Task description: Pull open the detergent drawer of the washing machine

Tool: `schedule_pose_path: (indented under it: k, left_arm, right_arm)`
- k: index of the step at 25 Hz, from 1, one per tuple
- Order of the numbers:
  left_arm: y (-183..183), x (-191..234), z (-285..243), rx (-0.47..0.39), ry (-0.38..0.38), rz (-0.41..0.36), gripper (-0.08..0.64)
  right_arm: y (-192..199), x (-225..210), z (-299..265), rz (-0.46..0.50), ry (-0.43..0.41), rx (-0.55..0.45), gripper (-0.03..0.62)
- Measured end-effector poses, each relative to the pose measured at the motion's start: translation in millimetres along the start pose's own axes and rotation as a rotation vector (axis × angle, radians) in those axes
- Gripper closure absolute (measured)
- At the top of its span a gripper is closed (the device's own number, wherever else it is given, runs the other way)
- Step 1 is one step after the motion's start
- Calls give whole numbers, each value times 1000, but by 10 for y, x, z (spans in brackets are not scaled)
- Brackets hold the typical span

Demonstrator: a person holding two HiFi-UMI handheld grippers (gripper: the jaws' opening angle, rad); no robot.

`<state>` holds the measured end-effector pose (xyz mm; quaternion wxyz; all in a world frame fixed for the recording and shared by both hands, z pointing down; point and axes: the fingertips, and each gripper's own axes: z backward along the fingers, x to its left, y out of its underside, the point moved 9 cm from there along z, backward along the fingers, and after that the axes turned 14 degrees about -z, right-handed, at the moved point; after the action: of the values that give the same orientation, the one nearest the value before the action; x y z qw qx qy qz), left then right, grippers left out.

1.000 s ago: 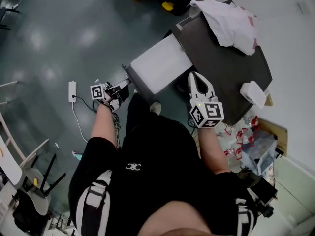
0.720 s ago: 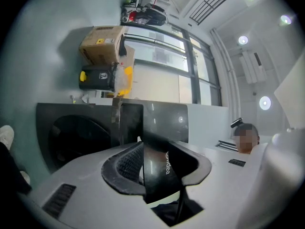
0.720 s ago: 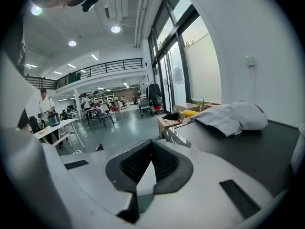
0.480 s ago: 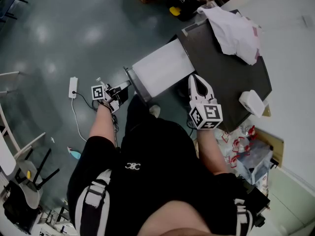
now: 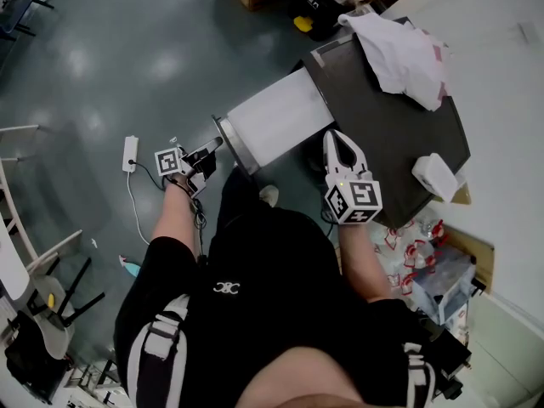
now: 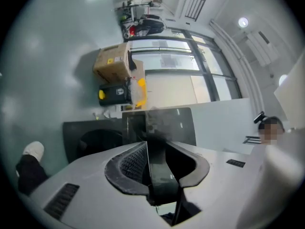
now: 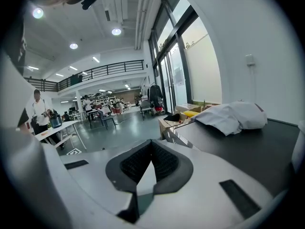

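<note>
Your left gripper [image 6: 156, 143] is clamping the dark front edge of the detergent drawer [image 6: 161, 180]. Its jaws have just been closing, and the dark slab is filling the gap between them, with both pads pressing on it. In the left gripper view the drawer is running up the lower middle of the frame from between the jaws. It is meeting a glossy dark panel [image 6: 159, 123] just beyond the tips. In the head view this gripper is sitting left of centre, reaching up and to the right to the dark near end of the washing machine [image 5: 280, 117]. The machine's white face is stretching away toward the upper right. You are not showing me how far the drawer is standing out from the machine, so I cannot tell.

Your right gripper [image 7: 151, 143] is clenched and empty, its tips meeting with nothing between them. In the head view it is sitting right of centre, by the near edge of the dark worktop [image 5: 391, 117]. It is well apart from the drawer, with the machine's white face lying between your two grippers. Farther out on the worktop, a white cloth [image 5: 399, 41] is lying bunched at the upper right. A small white object [image 5: 435, 172] is sitting near the right edge.
</note>
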<state>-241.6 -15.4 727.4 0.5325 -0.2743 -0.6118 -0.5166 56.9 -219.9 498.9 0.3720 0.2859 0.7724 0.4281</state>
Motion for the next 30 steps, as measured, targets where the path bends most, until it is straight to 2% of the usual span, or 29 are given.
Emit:
schedule_pose_path:
  k: [3,5,7,10,12,14,17,18,21,30]
  left_arm:
    - [-99,-146,105,-37,-146,-104,494]
    - [-187,-254,194,0,-306,-275,554]
    - [-254,-429,215,57,-457,-464,558]
    - [-388,-822,150,102,-611,-700,558]
    - [-466,-1140,100,81,-686,-827,558]
    - [-497,-1439,61,26,-783,-914,558]
    - [-564,-1805,59,-85,-982,-979,558]
    - [-578,-1934,71,-116,-1027,-999,558]
    - [-579,-2372,103,-167,-1079,-1092,558]
    - [-350,-3501,381,-262,-1116,-1350,558]
  right_arm:
    - [-32,-27,70,-12,-17,-27,589]
    - [-34,-53,116,-22,-31,-40,589]
    - [-28,-75,161,-32,-47,-50,589]
    - [-43,-77,153,-50,-86,-75,589]
    - [-73,-54,142,-49,-110,-89,589]
    - [-123,-28,142,-30,-128,-98,589]
    - [-229,57,114,-7,-165,-125,589]
    - [-267,110,109,2,-181,-137,589]
    - [-384,317,120,39,-224,-174,589]
    - [-492,1127,211,91,-314,-238,589]
